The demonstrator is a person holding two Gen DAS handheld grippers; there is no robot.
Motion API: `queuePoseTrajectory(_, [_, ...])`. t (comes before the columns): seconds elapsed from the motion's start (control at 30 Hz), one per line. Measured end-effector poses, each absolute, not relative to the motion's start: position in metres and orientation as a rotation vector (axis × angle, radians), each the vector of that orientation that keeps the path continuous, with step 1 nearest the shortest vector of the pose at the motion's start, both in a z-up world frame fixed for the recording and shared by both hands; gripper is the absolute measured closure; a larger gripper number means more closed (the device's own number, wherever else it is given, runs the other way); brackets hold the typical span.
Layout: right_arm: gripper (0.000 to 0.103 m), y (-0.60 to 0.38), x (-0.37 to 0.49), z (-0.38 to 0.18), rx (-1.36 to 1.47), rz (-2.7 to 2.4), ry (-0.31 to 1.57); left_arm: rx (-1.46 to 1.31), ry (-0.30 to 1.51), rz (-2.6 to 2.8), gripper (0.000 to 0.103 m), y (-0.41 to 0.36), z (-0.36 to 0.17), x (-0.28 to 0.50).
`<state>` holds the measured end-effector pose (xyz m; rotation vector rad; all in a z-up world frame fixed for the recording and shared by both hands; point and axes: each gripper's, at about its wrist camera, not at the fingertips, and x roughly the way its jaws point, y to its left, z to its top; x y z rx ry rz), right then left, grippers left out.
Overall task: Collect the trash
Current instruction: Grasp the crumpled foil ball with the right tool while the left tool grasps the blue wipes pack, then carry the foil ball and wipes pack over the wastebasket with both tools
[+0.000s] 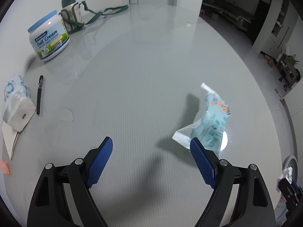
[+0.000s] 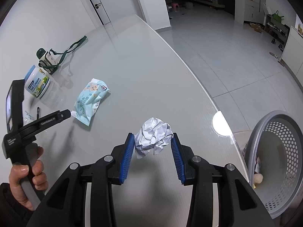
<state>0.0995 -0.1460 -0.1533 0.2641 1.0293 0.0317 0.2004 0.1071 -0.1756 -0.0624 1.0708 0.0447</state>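
A crumpled white paper ball (image 2: 153, 138) hangs between the blue pads of my right gripper (image 2: 153, 141), which is shut on it above the table. A light blue wet-wipe wrapper (image 2: 90, 100) lies on the grey table, left of the paper ball. In the left wrist view the same wrapper (image 1: 210, 121) sits just beyond the right fingertip of my left gripper (image 1: 151, 143), whose jaws stand wide open with nothing between them. In the right wrist view the left gripper (image 2: 66, 113) shows from the side, held by a hand (image 2: 28, 176).
A grey perforated basket (image 2: 280, 162) with some trash stands off the table's right edge. A Full Cream jar (image 1: 48, 37), a green-strapped bottle (image 1: 71, 13), a tissue pack (image 1: 16, 102) and a black pen (image 1: 39, 94) sit at the table's left.
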Motion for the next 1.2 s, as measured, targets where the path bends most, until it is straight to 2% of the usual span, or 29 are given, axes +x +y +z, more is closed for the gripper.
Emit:
queuePoseTrajectory(0.27, [0.064, -0.152, 0.098, -0.148, 0.269, 0.016, 1.025, -0.020, 1.039, -0.092, 0.021, 0.074, -0.165, 0.215])
queuePoseTrajectory(0.57, [0.064, -0.163, 0.087, -0.147, 0.298, -0.029, 1.022, 0.078, 1.080, -0.174, 0.021, 0.043, -0.194, 0.235])
queuePoseTrajectory(0.63, [0.064, -0.166, 0.085, -0.148, 0.304, -0.040, 1.023, 0.088, 1.087, -0.181, 0.024, 0.039, -0.199, 0.237])
queuePoseTrajectory(0.77, [0.064, -0.169, 0.079, -0.148, 0.311, -0.053, 1.021, 0.098, 1.097, -0.201, 0.043, 0.033, -0.205, 0.237])
queuePoseTrajectory(0.97, [0.064, -0.165, 0.077, -0.143, 0.311, -0.056, 1.016, 0.088, 1.093, -0.213, 0.048, 0.038, -0.203, 0.235])
queuePoseTrajectory(1.2, [0.064, -0.165, 0.072, -0.134, 0.312, -0.055, 0.997, 0.084, 1.055, -0.235, 0.048, 0.037, -0.181, 0.219])
